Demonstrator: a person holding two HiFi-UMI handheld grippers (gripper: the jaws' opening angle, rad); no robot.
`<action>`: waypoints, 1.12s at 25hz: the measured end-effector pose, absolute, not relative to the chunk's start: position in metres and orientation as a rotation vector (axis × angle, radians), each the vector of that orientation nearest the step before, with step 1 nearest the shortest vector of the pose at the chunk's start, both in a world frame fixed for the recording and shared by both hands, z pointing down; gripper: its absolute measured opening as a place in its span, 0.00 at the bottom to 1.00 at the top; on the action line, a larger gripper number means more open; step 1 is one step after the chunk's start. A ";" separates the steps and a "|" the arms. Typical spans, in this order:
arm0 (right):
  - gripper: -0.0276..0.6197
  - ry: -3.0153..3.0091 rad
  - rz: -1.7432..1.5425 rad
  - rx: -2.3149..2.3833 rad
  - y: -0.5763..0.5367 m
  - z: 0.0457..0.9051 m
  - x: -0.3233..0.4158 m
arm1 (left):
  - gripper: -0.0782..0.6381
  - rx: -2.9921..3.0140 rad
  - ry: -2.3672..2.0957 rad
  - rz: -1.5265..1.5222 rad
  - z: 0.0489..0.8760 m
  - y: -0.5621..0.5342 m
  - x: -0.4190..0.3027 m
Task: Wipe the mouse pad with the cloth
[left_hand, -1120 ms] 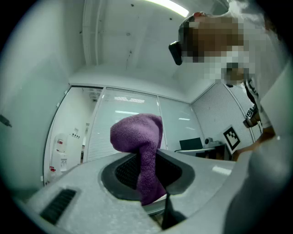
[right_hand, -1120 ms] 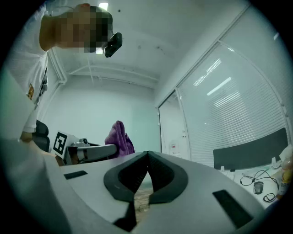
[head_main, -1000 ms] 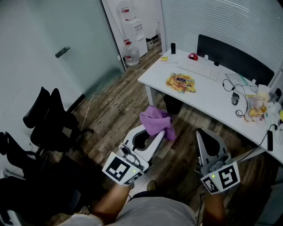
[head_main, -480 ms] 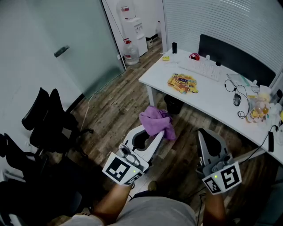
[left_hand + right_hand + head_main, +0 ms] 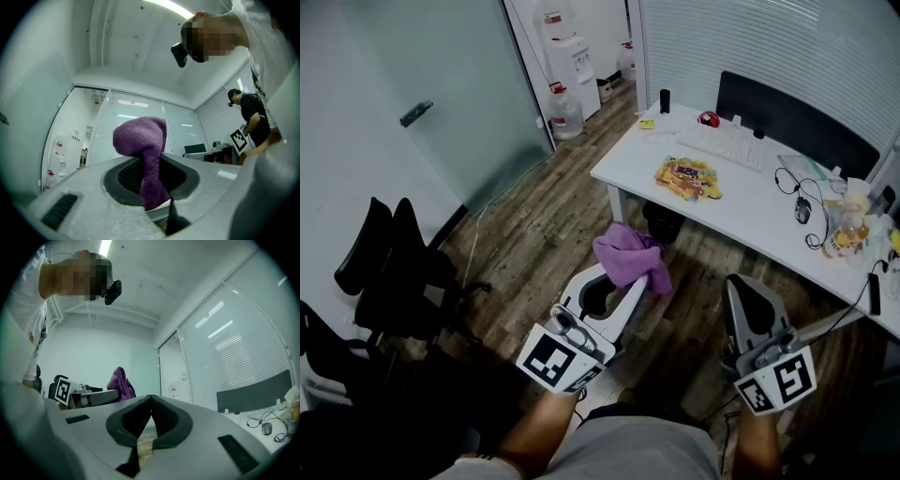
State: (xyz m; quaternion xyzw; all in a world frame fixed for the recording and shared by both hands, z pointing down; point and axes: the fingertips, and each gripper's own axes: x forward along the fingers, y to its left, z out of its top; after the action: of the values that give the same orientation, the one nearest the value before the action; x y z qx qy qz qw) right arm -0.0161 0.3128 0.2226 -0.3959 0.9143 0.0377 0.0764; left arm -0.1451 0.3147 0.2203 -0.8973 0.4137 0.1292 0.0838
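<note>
Head view first, then each gripper view

Head view: the left gripper (image 5: pixel 649 279), in the middle of the frame, pinches a purple cloth (image 5: pixel 625 253) over the wood floor (image 5: pixel 544 234). The right gripper (image 5: pixel 742 284) is at the lower right. A white desk (image 5: pixel 750 211) sits at the upper right, apart from both.

Left gripper view: the jaws squeeze the cloth, which bulges up in the middle.

Right gripper view: the jaws are pressed together with nothing between them.
</note>
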 end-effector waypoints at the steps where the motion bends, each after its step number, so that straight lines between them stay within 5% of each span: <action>1: 0.06 2.740 0.116 -1.197 0.312 0.224 -0.019 | 0.23 -2.684 1.229 0.384 0.222 0.313 -0.149; 28: 0.06 2.715 0.111 -1.259 0.249 0.235 -0.026 | 0.23 -2.675 1.207 0.389 0.226 0.240 -0.173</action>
State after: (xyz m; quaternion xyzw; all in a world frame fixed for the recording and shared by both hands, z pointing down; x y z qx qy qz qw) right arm -0.0255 0.2487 0.2349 -0.4194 0.9041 0.0370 0.0732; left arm -0.1726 0.2401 0.2259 -0.8998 0.4061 0.1310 0.0906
